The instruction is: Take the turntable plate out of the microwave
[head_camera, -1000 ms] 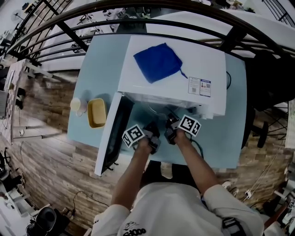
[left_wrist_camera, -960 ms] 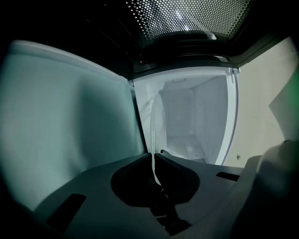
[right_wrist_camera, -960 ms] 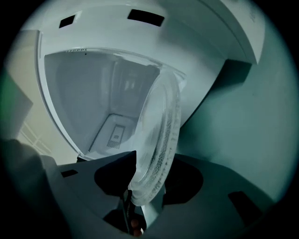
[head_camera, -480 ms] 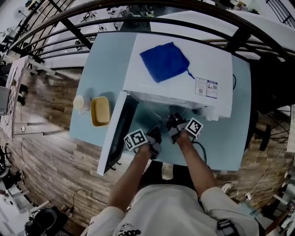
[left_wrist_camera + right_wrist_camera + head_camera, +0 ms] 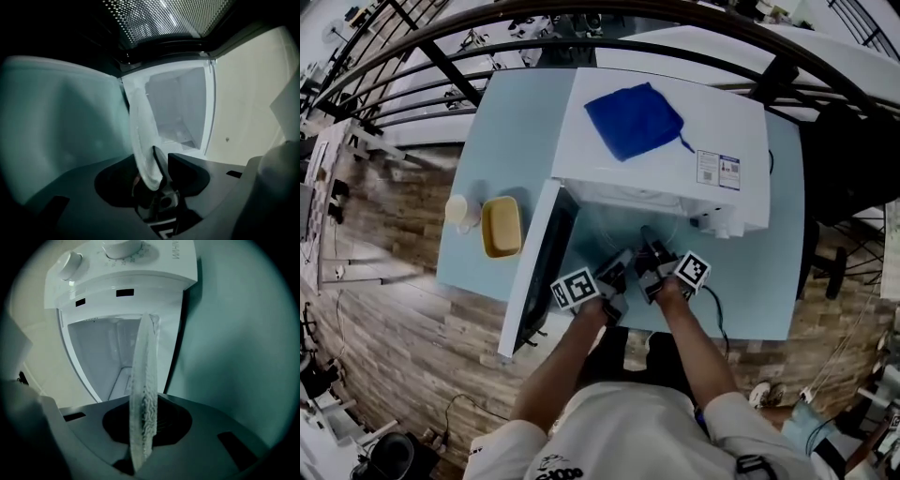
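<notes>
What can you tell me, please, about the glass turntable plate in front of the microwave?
The clear glass turntable plate has a rippled, textured rim and shows edge-on in both gripper views, in front of the white microwave's open cavity. The right hand-held gripper has just closed and clamps its rim. The left hand-held gripper has just been opening: its jaws stand apart with the rim between them.

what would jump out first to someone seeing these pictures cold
The glass turntable plate, gripped at its rim at the mouth of the open white microwave by the right gripper, whose jaws have just closed on it. The left gripper beside it has just opened its jaws, the plate's rim at them. A blue cloth lies on the microwave's top.
</notes>
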### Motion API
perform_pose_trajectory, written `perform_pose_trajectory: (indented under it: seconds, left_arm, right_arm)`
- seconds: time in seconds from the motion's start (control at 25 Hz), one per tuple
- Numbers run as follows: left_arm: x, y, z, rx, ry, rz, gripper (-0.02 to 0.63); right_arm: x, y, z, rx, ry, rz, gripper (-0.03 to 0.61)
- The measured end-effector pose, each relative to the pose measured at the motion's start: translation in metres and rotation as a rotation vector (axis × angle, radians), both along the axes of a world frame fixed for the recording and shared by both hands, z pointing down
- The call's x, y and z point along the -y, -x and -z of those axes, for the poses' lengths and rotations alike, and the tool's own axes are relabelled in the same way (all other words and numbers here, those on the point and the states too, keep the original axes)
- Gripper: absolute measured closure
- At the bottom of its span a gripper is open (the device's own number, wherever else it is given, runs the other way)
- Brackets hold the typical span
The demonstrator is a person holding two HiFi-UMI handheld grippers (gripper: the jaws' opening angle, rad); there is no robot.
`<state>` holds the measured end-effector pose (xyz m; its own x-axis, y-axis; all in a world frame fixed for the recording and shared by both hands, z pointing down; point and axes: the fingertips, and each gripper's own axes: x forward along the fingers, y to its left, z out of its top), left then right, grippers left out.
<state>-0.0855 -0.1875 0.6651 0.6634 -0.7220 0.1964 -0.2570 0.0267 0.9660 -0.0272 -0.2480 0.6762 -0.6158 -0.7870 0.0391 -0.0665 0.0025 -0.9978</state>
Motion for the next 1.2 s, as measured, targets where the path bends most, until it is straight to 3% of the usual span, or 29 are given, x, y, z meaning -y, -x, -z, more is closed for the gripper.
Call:
perform_pose_trajectory:
  seconds: [0.12, 0.36, 0.56, 0.8, 1.0, 1.08, 1.2]
  left_arm:
    - [-0.003, 0.006, 0.004, -0.016, -0.031, 0.05, 0.383]
    - [-0.007, 0.014, 0.009, 0.011, -0.058, 0.177, 0.385]
    - [-0.028, 0.013, 0.026, 0.04, -0.101, 0.233, 0.402]
    - [-0.065, -0.001, 0.056, 0.208, -0.258, 0.138, 0.405]
    - [-0.09, -0.028, 0.09, 0.279, -0.409, 0.031, 0.414]
    - [-0.099, -0.038, 0.105, 0.286, -0.471, -0.002, 0.419]
    - [-0.113, -0.052, 0.126, 0.239, -0.511, -0.007, 0.42]
  right_arm:
    - [-0.019, -0.001, 0.003, -0.019, -0.01, 0.028, 0.554]
    - [-0.054, -0.006, 0.032, -0.009, -0.063, 0.1, 0.554]
    - [-0.094, -0.021, 0.056, -0.02, -0.09, 0.162, 0.554]
    - [-0.139, -0.047, 0.088, -0.075, -0.178, 0.239, 0.554]
    - [-0.17, -0.073, 0.117, -0.168, -0.289, 0.297, 0.554]
    - [-0.18, -0.083, 0.13, -0.2, -0.34, 0.313, 0.554]
    - [-0.194, -0.097, 0.153, -0.297, -0.438, 0.333, 0.554]
